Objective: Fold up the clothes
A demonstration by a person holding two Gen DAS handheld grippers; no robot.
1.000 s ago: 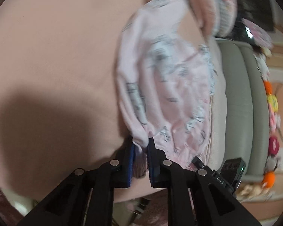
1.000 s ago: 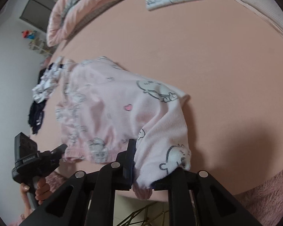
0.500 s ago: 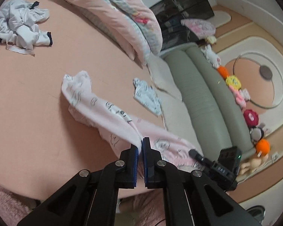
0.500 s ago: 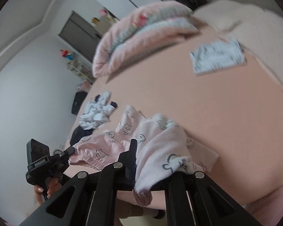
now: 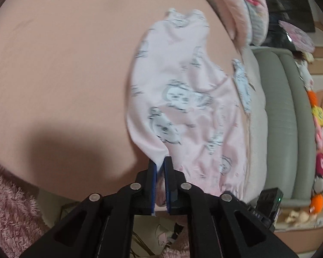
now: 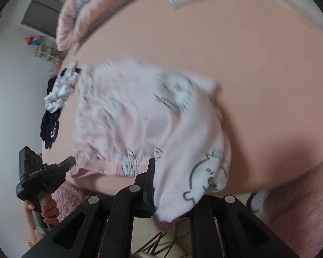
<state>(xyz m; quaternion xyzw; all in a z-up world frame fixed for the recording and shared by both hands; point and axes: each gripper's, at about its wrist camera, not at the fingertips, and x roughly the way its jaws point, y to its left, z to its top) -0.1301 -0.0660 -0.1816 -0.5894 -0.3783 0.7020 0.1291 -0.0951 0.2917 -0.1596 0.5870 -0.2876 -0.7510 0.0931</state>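
Black angular gripper frames with silver screws, blue-lined jaws; seemingly a fuzzy pink sleeve.

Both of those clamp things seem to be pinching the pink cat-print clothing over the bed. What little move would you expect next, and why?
Probably lowering it flat onto the bed. The left gripper pinches one corner of the pink garment, and the right gripper holds another part, which drapes over its fingers. The far end already rests on the sheet while the near edge sags off the bed, so laying it smooth would likely come before any fold.
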